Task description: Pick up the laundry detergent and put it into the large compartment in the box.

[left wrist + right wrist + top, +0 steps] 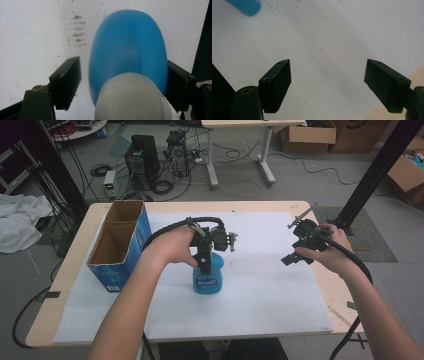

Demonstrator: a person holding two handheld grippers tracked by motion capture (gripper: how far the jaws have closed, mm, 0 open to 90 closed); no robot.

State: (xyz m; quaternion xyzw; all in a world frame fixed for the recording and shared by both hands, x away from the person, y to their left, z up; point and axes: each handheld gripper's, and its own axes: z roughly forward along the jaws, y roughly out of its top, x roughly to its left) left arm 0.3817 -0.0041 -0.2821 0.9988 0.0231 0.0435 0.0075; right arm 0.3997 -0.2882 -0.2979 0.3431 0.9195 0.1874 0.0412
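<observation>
Black and hard-looking, the two jaws of the left gripper (123,86) stood on both sides of a blue plastic bottle with a rounded body and a whitish cap (127,52). In the left gripper view, the jaw on the right side of the picture lay against the bottle, while a thin gap of white surface was visible between the other jaw and the bottle, so the jaws were half wide and not pressing from both sides. The bottle looked smooth and matte, with an oval body that narrowed toward the pale cap near the camera.

The high view showed what this close view did not: the bottle (207,277) stood upright near the middle of a white sheet (260,290) on a light wooden table (75,255), it had a printed label on the lower body, and the left gripper (205,262) came down on it from above. An open blue cardboard box with two compartments (120,245) stood well apart at the left.

The right gripper (295,257) was held above the right part of the sheet, well apart from the bottle. In the right gripper view its jaws (328,85) were wide apart with nothing between them.
</observation>
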